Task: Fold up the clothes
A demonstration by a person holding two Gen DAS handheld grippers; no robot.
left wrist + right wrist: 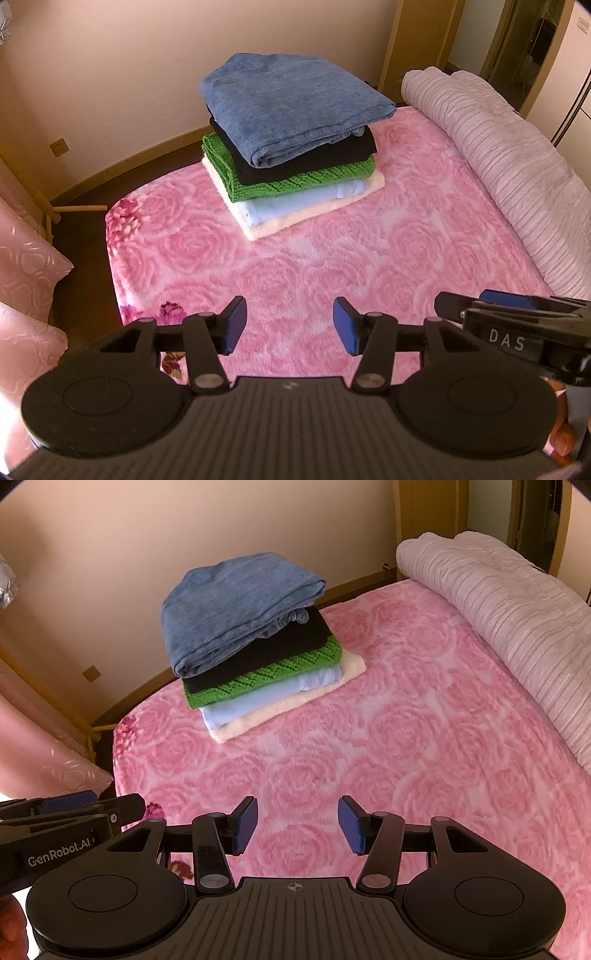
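Five folded clothes (291, 147) stacked; claws (290, 325) (297, 823) apparently empty.

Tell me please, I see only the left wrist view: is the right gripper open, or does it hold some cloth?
Observer: Open. In its own view the right gripper has its jaws apart, with nothing between them.
Operator: Where is the stack from there?
Observer: The folded stack lies ahead and to the left of its jaws, on the pink blanket.
Operator: Does that view show my left gripper?
Observer: Yes. The left gripper is side on at the lower left edge, with GenRobot.AI written on its body.
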